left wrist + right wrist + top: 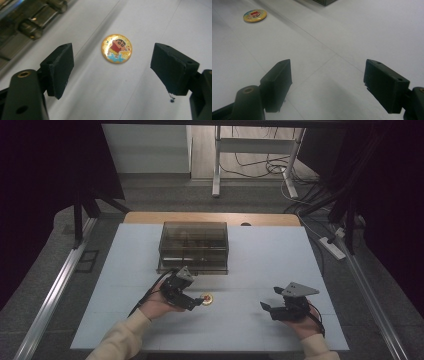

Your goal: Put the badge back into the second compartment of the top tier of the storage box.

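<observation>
Tabletop (260, 255), pale blue-white, seen from above, with my two forearms coming in from the bottom edge; each of my two hands holds one black gripper. One round badge (207, 298) lies flat on the tabletop, gold-rimmed, with a cartoon child in a red shirt printed on it; it sits just beyond the tips of my left gripper (198, 301), close to them and not touching. In the left gripper view the badge (116, 48) lies ahead of my two black jaws, between their lines and nearer the left one; my left gripper (111, 67) has its jaws spread wide, with nothing between them. My right gripper (268, 306) rests low over the tabletop toward the right, well apart from the badge; its jaws are also spread wide and hold nothing. In the right gripper view the right gripper (327, 80) points across bare tabletop, and the badge (255, 15) shows far off at the upper left. One smoky, see-through box (194, 246) with a lid stands behind my left hand (160, 306), toward the middle of the tabletop; what it contains I cannot make out.
</observation>
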The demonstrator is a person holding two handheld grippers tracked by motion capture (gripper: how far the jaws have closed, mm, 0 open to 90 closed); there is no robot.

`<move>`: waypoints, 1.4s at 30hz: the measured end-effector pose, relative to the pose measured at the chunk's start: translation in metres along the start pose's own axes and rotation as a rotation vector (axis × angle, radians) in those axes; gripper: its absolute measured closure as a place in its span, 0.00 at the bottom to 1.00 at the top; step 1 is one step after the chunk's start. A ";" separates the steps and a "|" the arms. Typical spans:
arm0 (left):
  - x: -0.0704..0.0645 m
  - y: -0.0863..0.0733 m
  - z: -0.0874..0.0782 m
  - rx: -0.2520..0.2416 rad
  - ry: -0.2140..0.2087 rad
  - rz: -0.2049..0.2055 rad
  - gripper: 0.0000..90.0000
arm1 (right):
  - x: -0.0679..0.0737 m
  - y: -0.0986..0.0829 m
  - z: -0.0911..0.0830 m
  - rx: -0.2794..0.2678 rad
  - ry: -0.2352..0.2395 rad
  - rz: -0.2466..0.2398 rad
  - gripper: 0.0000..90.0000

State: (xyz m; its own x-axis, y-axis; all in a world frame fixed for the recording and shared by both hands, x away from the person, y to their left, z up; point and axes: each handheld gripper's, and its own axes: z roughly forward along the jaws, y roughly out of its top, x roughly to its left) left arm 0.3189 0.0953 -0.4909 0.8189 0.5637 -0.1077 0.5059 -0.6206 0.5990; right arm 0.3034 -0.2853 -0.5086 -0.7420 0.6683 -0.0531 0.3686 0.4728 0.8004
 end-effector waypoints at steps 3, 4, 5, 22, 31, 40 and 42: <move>-0.001 0.002 0.005 0.016 -0.006 0.009 0.20 | 0.000 0.000 0.000 0.002 0.000 -0.001 0.25; -0.002 0.003 0.006 0.020 -0.006 0.012 0.20 | 0.000 0.000 0.000 0.000 0.001 0.000 0.25; -0.002 0.004 0.007 0.024 -0.007 0.013 0.20 | 0.000 0.000 0.001 0.001 0.001 0.000 0.25; -0.006 0.013 0.028 0.100 -0.014 0.050 0.17 | 0.001 0.000 0.002 0.008 0.003 -0.008 0.25; -0.008 0.018 0.039 0.139 -0.007 0.067 0.16 | 0.001 0.000 0.002 0.010 0.004 -0.008 0.25; -0.007 0.022 0.049 0.173 0.004 0.075 0.16 | 0.002 0.000 0.003 0.013 0.003 -0.012 0.25; -0.006 0.023 0.051 0.181 0.005 0.076 0.17 | 0.002 0.000 0.003 0.014 0.003 -0.013 0.25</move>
State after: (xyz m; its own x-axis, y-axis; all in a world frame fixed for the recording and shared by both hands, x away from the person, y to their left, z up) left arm 0.3388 0.0499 -0.5168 0.8555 0.5139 -0.0639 0.4837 -0.7489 0.4530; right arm 0.3039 -0.2825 -0.5108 -0.7482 0.6607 -0.0615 0.3670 0.4892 0.7912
